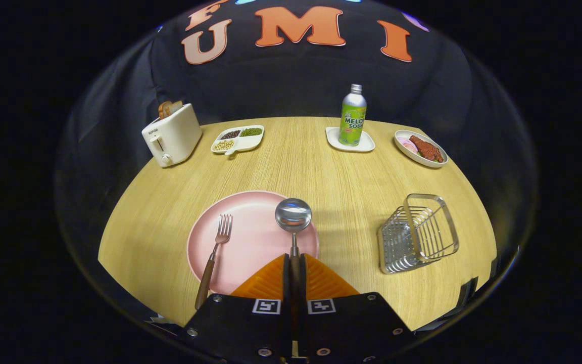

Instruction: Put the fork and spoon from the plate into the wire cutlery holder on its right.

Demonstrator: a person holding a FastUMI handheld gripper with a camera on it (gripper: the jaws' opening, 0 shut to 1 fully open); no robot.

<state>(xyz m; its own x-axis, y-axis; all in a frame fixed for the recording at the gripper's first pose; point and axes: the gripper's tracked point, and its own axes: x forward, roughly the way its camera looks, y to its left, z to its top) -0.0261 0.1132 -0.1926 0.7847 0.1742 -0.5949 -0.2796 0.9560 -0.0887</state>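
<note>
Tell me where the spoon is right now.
The spoon is clamped by its handle in the gripper, bowl up above the pink plate, right of the fork.

A round wooden table carries 6 things. Along its far edge: a toaster, a 3-part dish, a small tray and a food plate. Near its front edge sits a pink plate; the wire cutlery holder stands toward the right edge.
</note>
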